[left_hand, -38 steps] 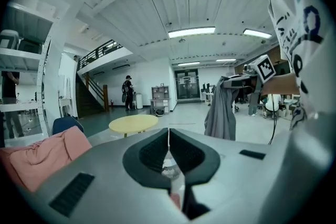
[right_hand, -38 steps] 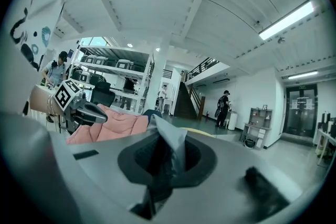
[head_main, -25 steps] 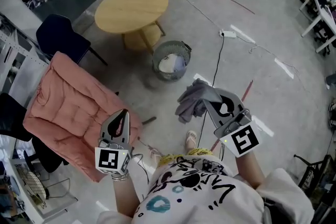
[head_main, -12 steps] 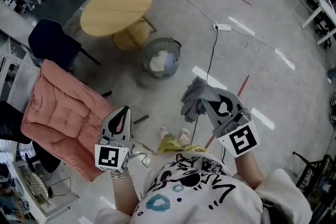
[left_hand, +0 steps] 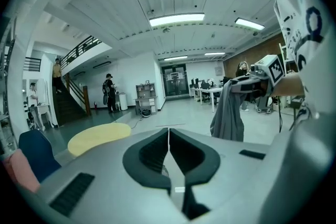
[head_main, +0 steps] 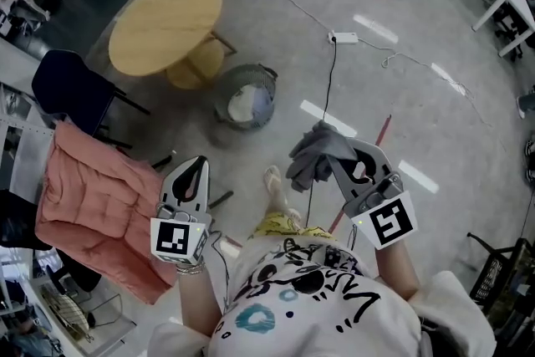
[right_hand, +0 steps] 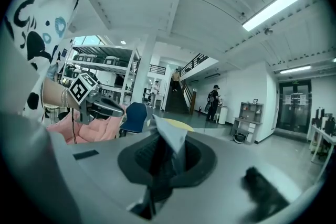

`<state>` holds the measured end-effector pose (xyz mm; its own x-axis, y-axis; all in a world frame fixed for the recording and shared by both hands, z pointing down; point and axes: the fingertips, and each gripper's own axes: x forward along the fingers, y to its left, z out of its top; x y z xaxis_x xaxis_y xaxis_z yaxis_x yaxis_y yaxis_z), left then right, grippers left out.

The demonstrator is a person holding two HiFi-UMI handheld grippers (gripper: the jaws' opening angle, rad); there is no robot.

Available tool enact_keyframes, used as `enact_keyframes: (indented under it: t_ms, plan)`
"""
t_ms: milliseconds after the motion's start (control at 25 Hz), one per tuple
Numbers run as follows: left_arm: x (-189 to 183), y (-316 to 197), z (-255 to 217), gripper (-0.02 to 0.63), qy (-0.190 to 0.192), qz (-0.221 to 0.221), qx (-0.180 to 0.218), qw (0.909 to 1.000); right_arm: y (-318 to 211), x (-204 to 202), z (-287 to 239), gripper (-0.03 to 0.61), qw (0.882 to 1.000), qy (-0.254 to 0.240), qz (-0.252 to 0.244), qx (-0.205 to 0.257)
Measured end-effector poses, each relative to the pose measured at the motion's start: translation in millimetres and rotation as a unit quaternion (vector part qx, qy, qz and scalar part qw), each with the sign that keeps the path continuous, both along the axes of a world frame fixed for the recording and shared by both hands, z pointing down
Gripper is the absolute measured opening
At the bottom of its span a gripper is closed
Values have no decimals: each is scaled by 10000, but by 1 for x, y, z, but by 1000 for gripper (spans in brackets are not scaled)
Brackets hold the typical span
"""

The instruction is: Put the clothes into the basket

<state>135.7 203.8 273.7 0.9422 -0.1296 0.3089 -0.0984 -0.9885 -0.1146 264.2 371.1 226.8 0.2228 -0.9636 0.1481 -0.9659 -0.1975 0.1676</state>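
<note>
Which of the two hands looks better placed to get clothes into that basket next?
Right, probably. The right gripper is shut on the grey garment, which hangs free, with the basket on the floor ahead. The left gripper is shut and holds nothing.

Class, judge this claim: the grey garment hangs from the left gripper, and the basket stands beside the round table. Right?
No: the head view shows the grey garment hanging from the right gripper; the basket does stand beside the round table.
</note>
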Motion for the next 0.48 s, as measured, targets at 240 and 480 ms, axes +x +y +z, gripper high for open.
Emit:
enact_keyframes:
  t_ms: [240,480]
  plan:
    - [55,-37,-9,17,41,187,55,9998,-26,49,-8,38,9997,-9,237,-4]
    - [98,-71,-14,17,55,319,81,9994,-58,86,-12,38,9995,-3,310,115]
